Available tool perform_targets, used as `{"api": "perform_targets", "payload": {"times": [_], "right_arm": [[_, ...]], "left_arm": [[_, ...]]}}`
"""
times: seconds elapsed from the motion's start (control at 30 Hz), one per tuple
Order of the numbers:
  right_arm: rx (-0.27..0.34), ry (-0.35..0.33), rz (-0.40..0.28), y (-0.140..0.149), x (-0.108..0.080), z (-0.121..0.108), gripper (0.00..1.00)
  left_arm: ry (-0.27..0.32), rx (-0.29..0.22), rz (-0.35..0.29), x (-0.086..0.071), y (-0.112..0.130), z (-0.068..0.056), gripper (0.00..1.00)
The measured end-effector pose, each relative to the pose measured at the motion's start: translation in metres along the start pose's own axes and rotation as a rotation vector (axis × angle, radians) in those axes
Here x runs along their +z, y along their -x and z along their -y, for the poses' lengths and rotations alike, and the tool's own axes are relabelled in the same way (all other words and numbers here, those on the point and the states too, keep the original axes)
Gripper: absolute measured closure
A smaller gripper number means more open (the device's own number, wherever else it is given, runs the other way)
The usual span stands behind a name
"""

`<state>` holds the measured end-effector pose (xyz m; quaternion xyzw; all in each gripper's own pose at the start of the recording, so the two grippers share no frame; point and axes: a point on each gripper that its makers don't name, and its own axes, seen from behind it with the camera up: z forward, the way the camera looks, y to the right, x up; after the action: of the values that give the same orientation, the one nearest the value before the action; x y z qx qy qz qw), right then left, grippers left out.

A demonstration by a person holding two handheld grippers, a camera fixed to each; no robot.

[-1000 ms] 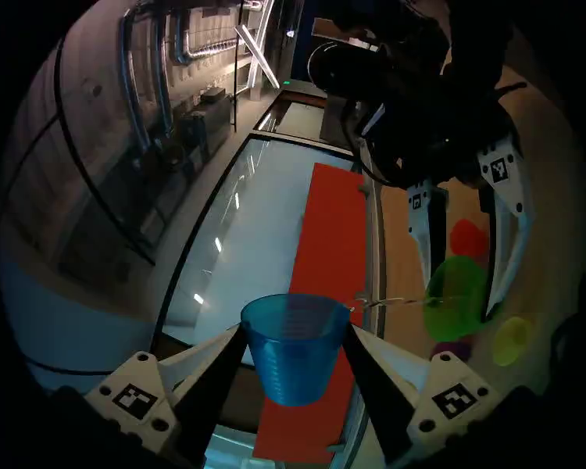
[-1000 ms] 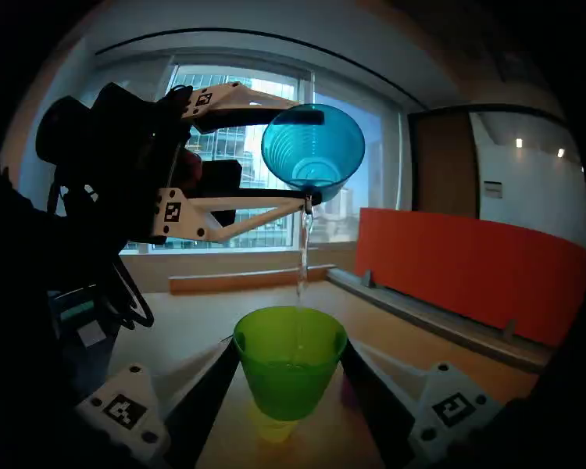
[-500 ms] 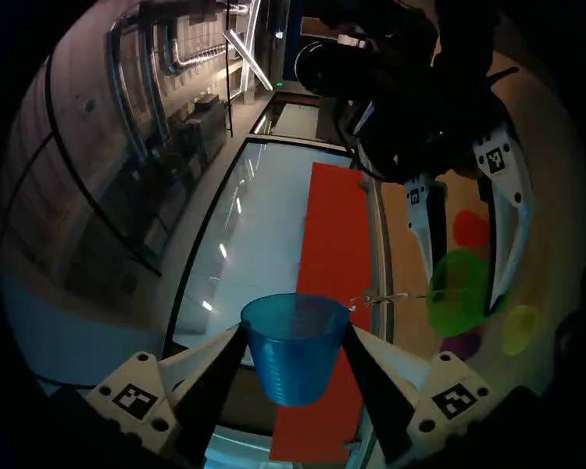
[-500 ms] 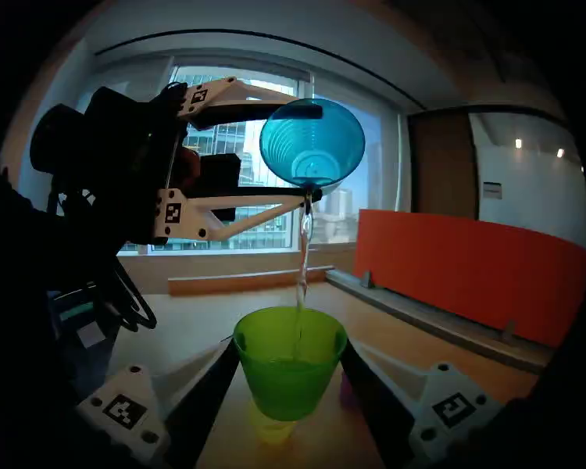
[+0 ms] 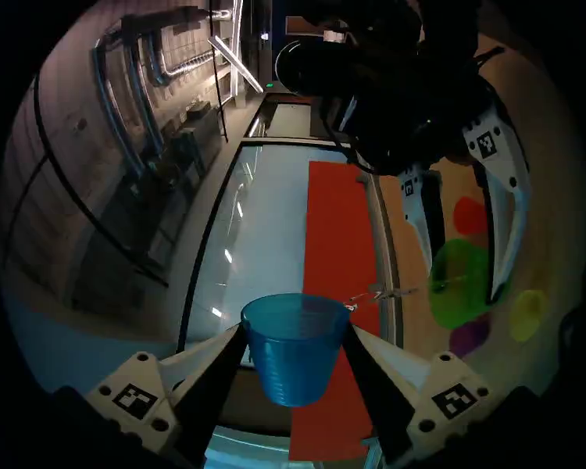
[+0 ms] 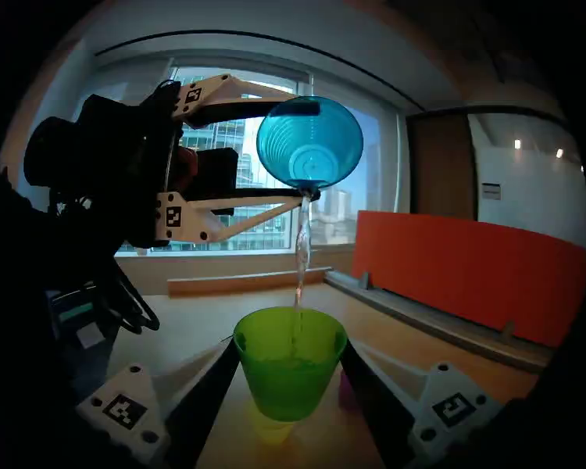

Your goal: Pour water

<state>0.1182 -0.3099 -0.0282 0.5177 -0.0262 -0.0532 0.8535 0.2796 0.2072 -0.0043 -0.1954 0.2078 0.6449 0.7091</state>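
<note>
A thin stream of water (image 6: 300,252) falls from the lower lip of the tipped translucent blue plastic cup (image 6: 310,142) into the mouth of the translucent green plastic cup (image 6: 290,363) directly beneath; the green cup looks partly filled.

The pour seems to be in mid-course. To do it well, the blue cup's tilt should be raised slowly so the stream stays narrow and lands near the middle of the green rim, not on its edge. The gap between the cups is wide, so any sideways drift of either hand could send water onto the light wooden surface (image 6: 387,324). The green cup should be held level and steady, and the blue cup righted before the level nears the rim.

The left gripper (image 6: 309,154) is held high with its fingers reaching sideways, and its jaws are clamped on the blue cup (image 5: 294,356), which is turned almost on its side. The right gripper (image 6: 290,348) sits lower, pointing forward, with its jaws clenched on the upright green cup. The cup appears to be lifted off the surface, above a small yellow object (image 6: 271,430). A red partition panel (image 6: 480,266) stands behind.
</note>
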Motion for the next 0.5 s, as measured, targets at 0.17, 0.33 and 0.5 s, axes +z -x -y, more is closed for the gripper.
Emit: {"api": "perform_targets", "payload": {"times": [0.17,0.33,0.5], "right_arm": [[0.000,0.002,-0.002,-0.001,-0.001,-0.001,0.09],[0.001,0.005,-0.004,-0.002,-0.003,-0.002,0.09],[0.001,0.006,-0.009,-0.003,-0.004,-0.003,0.09]], "left_arm": [[-0.003,0.034,-0.004,-0.002,-0.006,-0.004,0.14],[-0.009,0.064,-0.002,-0.003,-0.008,-0.009,0.14],[-0.016,0.100,0.002,-0.004,-0.009,-0.012,0.14]]}}
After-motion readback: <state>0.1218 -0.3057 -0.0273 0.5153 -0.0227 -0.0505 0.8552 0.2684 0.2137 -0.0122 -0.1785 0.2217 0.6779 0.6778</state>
